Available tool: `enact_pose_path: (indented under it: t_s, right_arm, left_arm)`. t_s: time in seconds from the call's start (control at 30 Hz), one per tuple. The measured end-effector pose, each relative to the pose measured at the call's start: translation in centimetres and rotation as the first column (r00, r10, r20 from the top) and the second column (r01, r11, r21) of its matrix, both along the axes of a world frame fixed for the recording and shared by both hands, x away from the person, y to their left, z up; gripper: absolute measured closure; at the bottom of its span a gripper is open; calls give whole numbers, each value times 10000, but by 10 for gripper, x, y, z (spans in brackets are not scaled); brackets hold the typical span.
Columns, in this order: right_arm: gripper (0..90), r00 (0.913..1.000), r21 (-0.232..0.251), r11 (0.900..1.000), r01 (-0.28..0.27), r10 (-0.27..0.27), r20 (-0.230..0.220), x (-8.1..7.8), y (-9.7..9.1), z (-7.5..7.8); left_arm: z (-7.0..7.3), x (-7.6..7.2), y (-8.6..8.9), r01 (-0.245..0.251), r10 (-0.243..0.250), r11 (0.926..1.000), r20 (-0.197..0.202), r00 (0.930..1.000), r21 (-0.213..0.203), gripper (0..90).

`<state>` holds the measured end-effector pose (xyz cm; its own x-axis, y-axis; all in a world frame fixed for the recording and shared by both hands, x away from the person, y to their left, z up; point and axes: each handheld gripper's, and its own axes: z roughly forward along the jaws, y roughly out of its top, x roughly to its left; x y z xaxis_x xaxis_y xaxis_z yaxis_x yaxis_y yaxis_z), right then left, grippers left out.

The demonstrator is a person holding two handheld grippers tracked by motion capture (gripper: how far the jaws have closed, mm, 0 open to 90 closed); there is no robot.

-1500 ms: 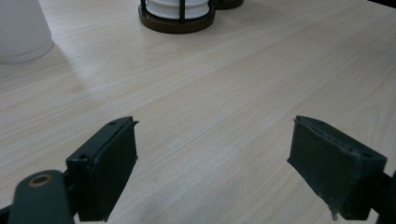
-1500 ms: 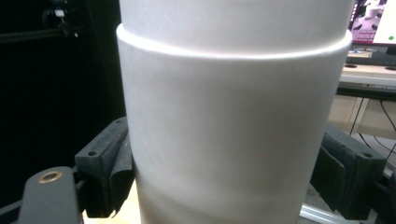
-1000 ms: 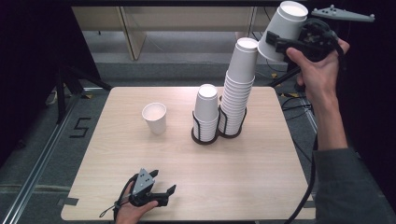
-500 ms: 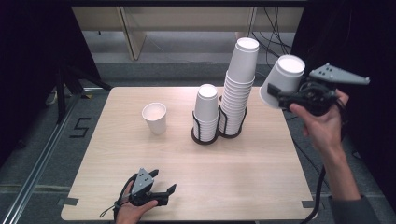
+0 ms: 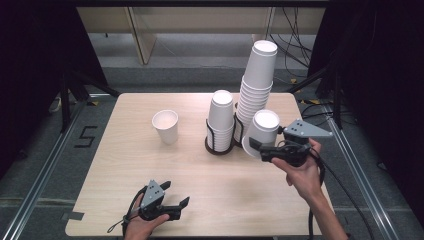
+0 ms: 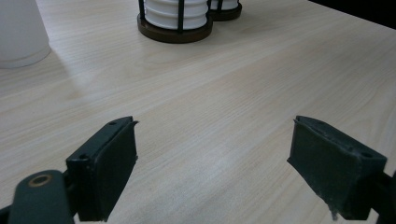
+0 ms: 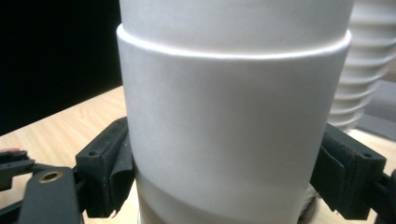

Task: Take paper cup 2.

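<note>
Paper cup (image 5: 263, 131): white, held upside down in the right gripper (image 5: 256, 145), hanging just over the right half of the table (image 5: 125, 165), just near of the tall stack (image 5: 256, 90); in the right gripper view it appears to carry a second cup nested in it, judging by the rim line across its wall (image 7: 233, 140).
Right gripper fingers: clamped on the cup wall from both sides, pads (image 7: 109, 158) pressed into the paper.
Left gripper (image 5: 176, 199): rests at the near edge of the table, left of centre, fingers (image 6: 105, 172) apart with only bare wood between them.
Tall stack: leans slightly right, its base in the right ring of the black holder (image 5: 220, 147); the shorter stack (image 5: 221, 117) fills the left ring.
Lone cup (image 5: 165, 126): upright, mouth up, well left of the holder.
Risk, collision: the held cup is very near the tall stack; a sideways drift could nudge that leaning column and topple it.
Risk, crushing: thin paper walls may buckle if the squeeze tightens, which could let the cup slip or deform.
Risk, separation: if two cups are indeed nested, the inner one could drop out when lifted or turned.
Risk, placement: released above the wood, an inverted cup may bounce and roll off the right edge.
</note>
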<state>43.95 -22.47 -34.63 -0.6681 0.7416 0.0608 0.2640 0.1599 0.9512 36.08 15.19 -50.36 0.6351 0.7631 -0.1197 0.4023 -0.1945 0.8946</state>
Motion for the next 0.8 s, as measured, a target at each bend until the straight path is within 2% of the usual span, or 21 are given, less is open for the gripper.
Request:
enact_pose_path:
  t_s: [0.03,0.07,0.1,0.13,0.17,0.2,0.3,0.33,0.4,0.43,0.47,0.6,0.63,0.73,0.77,0.8]
  right_arm:
    - [177,9999,-22,9999,-159,159,-12,1,4,-5]
    - [177,9997,-43,9997,-227,227,32,0,8,-10]
    - [177,9995,130,9994,-321,321,19,0,12,-16]
    - [177,9993,-18,9993,-383,383,-21,0,16,-20]
    - [177,9979,-83,9982,-598,596,-259,0,21,-23]
    - [177,9970,159,9973,-722,726,-285,-1,25,-27]
    - [177,9945,142,9949,-994,998,-306,-4,38,-38]
    - [177,9934,135,9938,-1107,1110,-287,-4,41,-42]
    - [177,9901,186,9910,-1324,1331,-452,-7,50,-51]
    - [177,9873,140,9879,-1547,1551,-341,-7,54,-56]
    - [177,9847,113,9865,-1634,1638,-596,-8,58,-60]
    - [177,9736,169,9780,-2079,2085,-929,-13,71,-73]
    - [177,9752,-81,9787,-2051,2036,-864,-14,73,-76]
    - [177,9681,-68,9732,-2297,2278,-1042,-17,80,-84]
    - [177,9672,-13,9742,-2257,2239,-1204,-18,82,-85]
    - [176,9647,34,9710,-2392,2380,-1125,-17,84,-88]
  left_arm:
    - [1,0,0,-22,22,9999,3,10000,128,143]
    - [0,0,-1,8,-8,10000,44,10000,67,144]
    - [0,0,-2,4,-4,10000,58,10000,42,143]
    - [0,0,-3,113,-113,9999,125,9999,3,144]
    - [0,0,-4,179,-178,9998,156,9997,-16,144]
    - [1,-1,-5,167,-168,9999,149,9997,32,143]
    - [3,-1,-6,386,-377,9991,405,9985,-201,143]
    - [5,-2,-5,359,-356,9993,422,9985,-60,143]
    - [5,-1,-5,420,-403,9986,512,9979,-316,143]
    - [5,-1,-5,398,-379,9986,541,9978,-338,143]
    - [5,-1,-5,347,-332,9990,527,9981,-280,143]
    - [6,-2,-4,323,-307,9991,547,9980,-282,143]
    - [6,-2,-4,340,-323,9990,564,9979,-295,143]
    - [5,-2,-5,453,-424,9978,592,9973,-478,143]
    - [5,-2,-5,516,-485,9975,635,9968,-483,143]
    - [6,-3,-5,469,-443,9981,626,9971,-410,143]
